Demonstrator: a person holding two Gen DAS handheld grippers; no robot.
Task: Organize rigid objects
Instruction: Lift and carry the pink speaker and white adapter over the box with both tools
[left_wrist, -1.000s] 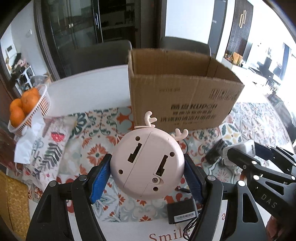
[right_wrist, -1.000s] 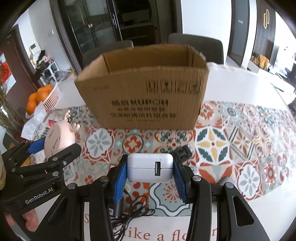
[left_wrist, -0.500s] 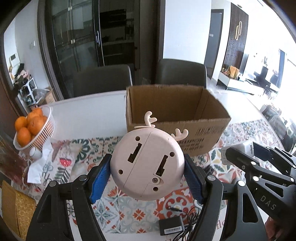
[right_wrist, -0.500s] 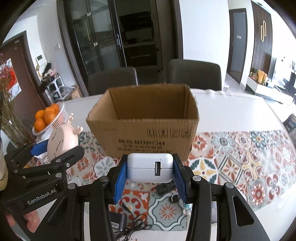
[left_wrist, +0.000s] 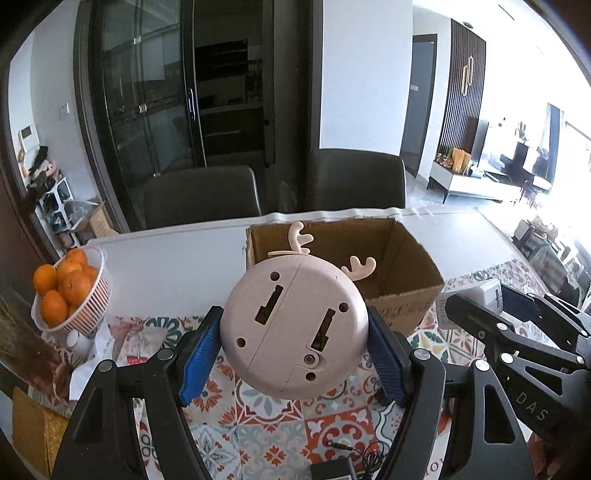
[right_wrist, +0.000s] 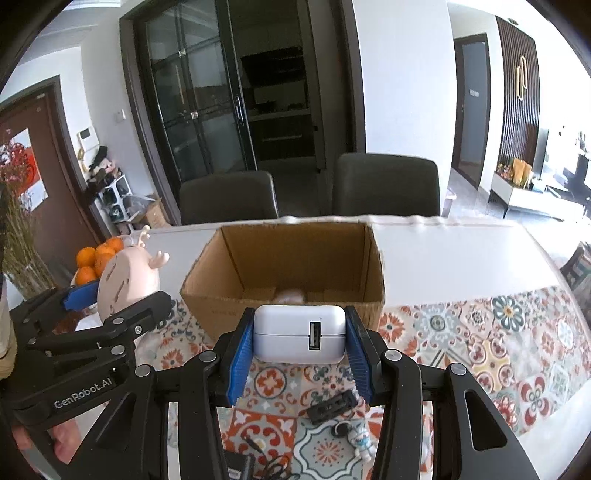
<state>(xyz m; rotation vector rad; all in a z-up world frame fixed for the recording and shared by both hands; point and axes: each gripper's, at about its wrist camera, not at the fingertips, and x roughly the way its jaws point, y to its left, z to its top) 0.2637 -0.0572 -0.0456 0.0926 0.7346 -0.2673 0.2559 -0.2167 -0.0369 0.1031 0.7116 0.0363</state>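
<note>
My left gripper (left_wrist: 293, 350) is shut on a round pink deer-shaped gadget (left_wrist: 295, 328) with antlers, its underside facing the camera, held high above the table. It also shows in the right wrist view (right_wrist: 127, 282). My right gripper (right_wrist: 299, 349) is shut on a white USB charger block (right_wrist: 299, 334), which also shows in the left wrist view (left_wrist: 480, 295). The open cardboard box (right_wrist: 295, 266) stands just ahead of and below both grippers; it also shows in the left wrist view (left_wrist: 402, 258). A small pale object lies on its floor.
A basket of oranges (left_wrist: 70, 291) stands at the left. On the patterned tablecloth (right_wrist: 480, 339) below lie a black adapter with cable (left_wrist: 332, 470), a black clip (right_wrist: 332, 402) and a small astronaut figure (right_wrist: 360, 439). Two dark chairs (right_wrist: 384, 184) stand behind the table.
Both grippers have risen with their objects. The box now sits lower in view and its inside shows.
</note>
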